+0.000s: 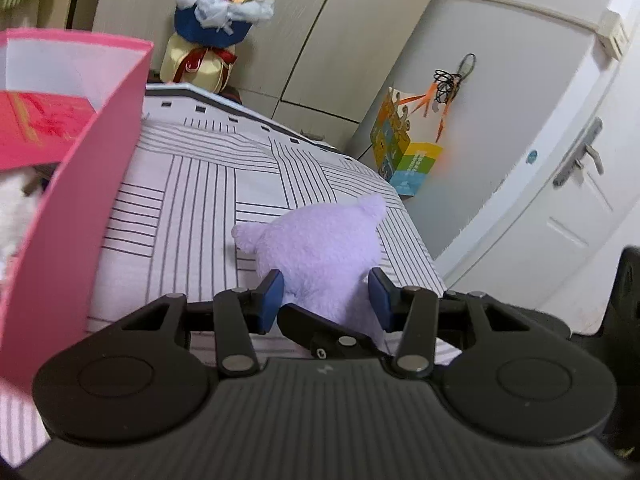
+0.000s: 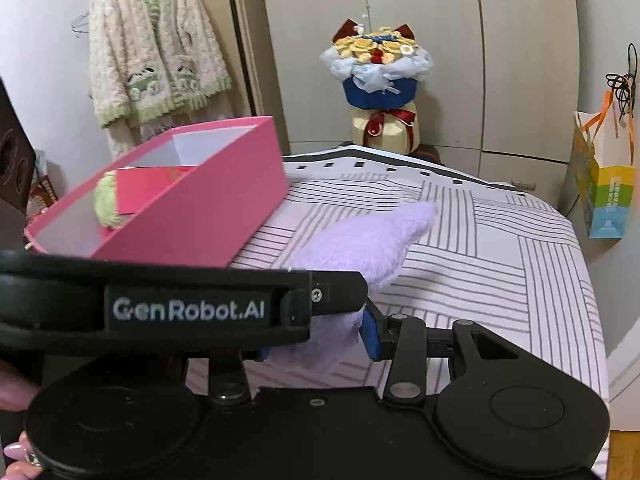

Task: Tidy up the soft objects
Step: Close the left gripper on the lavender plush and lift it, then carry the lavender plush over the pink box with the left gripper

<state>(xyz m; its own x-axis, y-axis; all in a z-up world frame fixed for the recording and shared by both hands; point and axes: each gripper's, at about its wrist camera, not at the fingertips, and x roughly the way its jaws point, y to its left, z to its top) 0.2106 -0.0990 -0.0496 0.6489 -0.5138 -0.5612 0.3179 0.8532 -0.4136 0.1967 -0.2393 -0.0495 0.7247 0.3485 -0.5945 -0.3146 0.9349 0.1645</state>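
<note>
From the left wrist view, the left gripper point(image 1: 326, 296) has its 2 blue pads point(image 1: 272, 294) pressed into the flanks of a purple plush toy point(image 1: 320, 248), jaws roughly half closed, the fur bulging around them. The toy sits just above the striped bedsheet point(image 1: 192, 184), its 2 pointed ears facing away from the camera. It looks light, soft and squashy, not fragile and not slippery, so I judge a pinch across the body's thick middle holds better than a grab at an ear, which would flop and stretch. The pink box point(image 1: 80, 184) rises close on the left, open at the top, with a red card point(image 1: 36, 124) and something pale and fluffy inside; the toy is outside it, well to its right. The gripper points down at a moderate slant toward the bed. From the right wrist view, the right gripper point(image 2: 316, 340) also clamps the same plush toy, 1 blue pad showing against the fur on the right; the other pad is mostly hidden behind the left gripper's body, which crosses the frame just in front. An ear of the toy pokes up over the sheet. The pink box lies to the left, holding a green plush point(image 2: 106, 200) beside the red card. Fingertips of the person's hand point(image 2: 16, 452) show at the lower left edge. Both tools slant downward side by side, sharing 1 load.
</note>
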